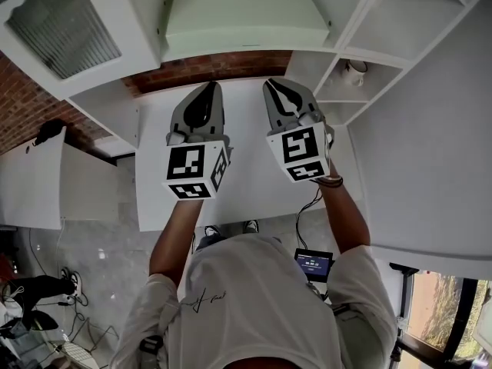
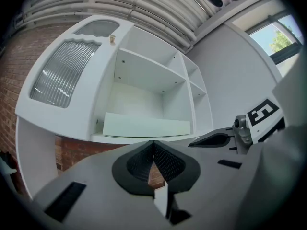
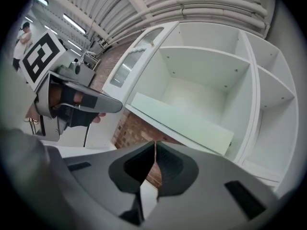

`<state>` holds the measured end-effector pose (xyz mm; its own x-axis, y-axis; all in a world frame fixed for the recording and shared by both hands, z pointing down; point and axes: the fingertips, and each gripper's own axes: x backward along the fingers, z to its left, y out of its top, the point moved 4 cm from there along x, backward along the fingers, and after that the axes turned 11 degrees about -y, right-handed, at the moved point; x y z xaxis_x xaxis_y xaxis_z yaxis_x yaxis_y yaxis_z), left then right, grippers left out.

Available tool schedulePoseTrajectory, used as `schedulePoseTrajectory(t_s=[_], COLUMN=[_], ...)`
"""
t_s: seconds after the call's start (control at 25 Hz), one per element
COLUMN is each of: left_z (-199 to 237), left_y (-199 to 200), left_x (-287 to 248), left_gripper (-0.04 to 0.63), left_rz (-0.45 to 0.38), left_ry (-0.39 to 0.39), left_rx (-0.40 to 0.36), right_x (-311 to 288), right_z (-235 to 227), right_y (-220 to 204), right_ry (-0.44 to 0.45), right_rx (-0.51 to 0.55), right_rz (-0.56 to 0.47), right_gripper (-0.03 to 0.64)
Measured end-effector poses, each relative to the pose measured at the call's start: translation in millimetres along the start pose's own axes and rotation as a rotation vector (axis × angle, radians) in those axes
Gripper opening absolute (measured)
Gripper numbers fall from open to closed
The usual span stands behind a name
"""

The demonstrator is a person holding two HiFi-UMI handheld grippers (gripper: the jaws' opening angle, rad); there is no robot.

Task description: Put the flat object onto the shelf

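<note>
Flat object (image 2: 146, 126) — a pale green slab — is in neither of my hand-held grippers; it lies on the shelf ahead of them.

My left hand-held gripper (image 2: 153, 143) is clenched, its dark ribbed pads meeting at the tips with nothing between them. My right hand-held gripper (image 3: 154, 143) is clenched the same way, tips together and bare. The two sit side by side over the white tabletop (image 1: 246, 198), near each other but apart. Each one's marker cube (image 1: 196, 169) faces up toward my head, and each shows at the edge of the other's gripper view.

Beyond the jaw tips a strip of red brick wall (image 1: 207, 68) shows between the tabletop and the underside of the white cabinet (image 2: 139, 97). The slab rests flat on the bottom shelf (image 2: 116, 138) of the cabinet's large open compartment, lengthwise along the front, its long edge running nearly the whole width. An empty shelf board sits above it. To the left stands a door with a ribbed glass pane (image 2: 60, 75); to the right, narrower compartments.
</note>
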<state>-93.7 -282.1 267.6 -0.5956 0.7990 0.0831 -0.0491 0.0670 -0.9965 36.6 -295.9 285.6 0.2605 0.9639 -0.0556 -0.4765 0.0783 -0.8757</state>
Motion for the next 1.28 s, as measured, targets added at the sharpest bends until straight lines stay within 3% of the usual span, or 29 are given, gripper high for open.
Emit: schedulePoseTrajectory(t_s=[0.44,0.76,1.0,1.28], left_z=[-25,-35,-40,-36], left_y=[-33,-90,-117,-124], left_x=[43,79,110,138], left_gripper=[0.015,0.015,0.015,0.015], left_rz=[0.052,0.153,0.178,0.173], left_ry=[-0.026,-0.057,-0.017,0.018], left_rx=[0.011,0.041,0.111,0.129], right_x=[50,82,112,136], right_z=[36,77,88,100], right_y=[-20,-55,-70,-88], right_ry=[0.063,0.140,0.104,0.055], right_rx=[-0.170,-0.270,-0.396,-0.507], right_rz=[0.045,0.142,0.160,0.191], right_gripper=[0.031,0.029,0.028,0.028])
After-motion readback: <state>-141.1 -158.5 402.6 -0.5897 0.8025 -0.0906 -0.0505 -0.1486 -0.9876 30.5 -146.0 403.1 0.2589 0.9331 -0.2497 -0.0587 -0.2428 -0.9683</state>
